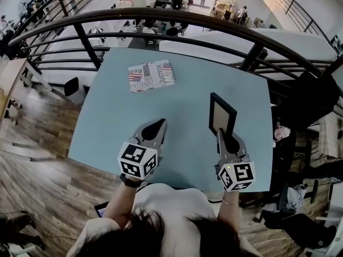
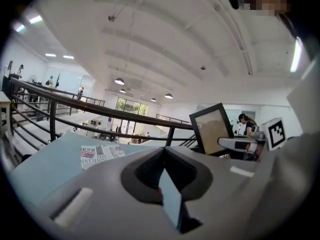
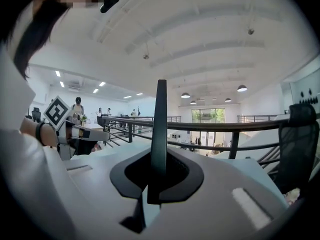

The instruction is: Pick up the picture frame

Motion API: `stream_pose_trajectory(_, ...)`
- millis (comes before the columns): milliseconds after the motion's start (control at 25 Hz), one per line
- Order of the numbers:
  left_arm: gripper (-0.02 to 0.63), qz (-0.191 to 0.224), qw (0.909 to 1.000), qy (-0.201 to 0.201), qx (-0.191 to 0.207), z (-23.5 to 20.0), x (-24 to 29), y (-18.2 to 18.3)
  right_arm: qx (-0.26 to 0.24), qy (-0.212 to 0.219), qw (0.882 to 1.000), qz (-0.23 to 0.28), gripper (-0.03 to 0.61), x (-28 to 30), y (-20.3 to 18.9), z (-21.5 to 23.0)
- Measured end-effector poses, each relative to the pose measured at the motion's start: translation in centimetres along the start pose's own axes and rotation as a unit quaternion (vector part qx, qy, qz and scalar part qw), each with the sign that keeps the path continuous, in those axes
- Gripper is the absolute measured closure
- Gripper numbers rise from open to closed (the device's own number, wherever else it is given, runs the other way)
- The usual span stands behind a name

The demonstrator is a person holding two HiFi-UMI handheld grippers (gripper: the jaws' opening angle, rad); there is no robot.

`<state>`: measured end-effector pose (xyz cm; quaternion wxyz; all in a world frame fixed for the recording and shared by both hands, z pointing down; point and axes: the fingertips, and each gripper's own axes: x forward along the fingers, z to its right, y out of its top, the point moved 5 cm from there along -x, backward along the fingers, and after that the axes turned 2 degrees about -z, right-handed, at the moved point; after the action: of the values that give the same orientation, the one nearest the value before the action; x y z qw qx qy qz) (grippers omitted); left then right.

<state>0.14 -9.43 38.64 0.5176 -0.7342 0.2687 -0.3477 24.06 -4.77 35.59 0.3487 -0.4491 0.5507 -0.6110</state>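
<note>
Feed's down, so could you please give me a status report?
Left gripper shut, empty. Right gripper shut on picture frame, upright. Newspaper well clear.

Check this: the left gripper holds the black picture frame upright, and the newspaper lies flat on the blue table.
Wrong on one point: the right gripper, not the left, holds the picture frame, as the head view and right gripper view show. The left gripper is shut on nothing. The rest stands: the frame is upright, and the newspaper lies flat on the blue table.
</note>
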Motion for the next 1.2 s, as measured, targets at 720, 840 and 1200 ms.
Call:
stream_pose_trajectory(720,0.557,0.015,0.9980,0.001,0.061,-1.1,0.2,1.0,-0.021,-0.040,0.999,0.009,0.565,0.0,0.0,0.5)
stream_pose_trajectory(840,0.557,0.016,0.9979,0.003,0.062,-1.3,0.2,1.1,-0.021,-0.041,0.999,0.011,0.566,0.0,0.0,0.5)
stream_pose_trajectory(1200,0.557,0.013,0.9981,0.011,0.059,-1.7,0.0,1.0,-0.018,-0.038,0.999,0.012,0.566,0.2,0.1,0.4)
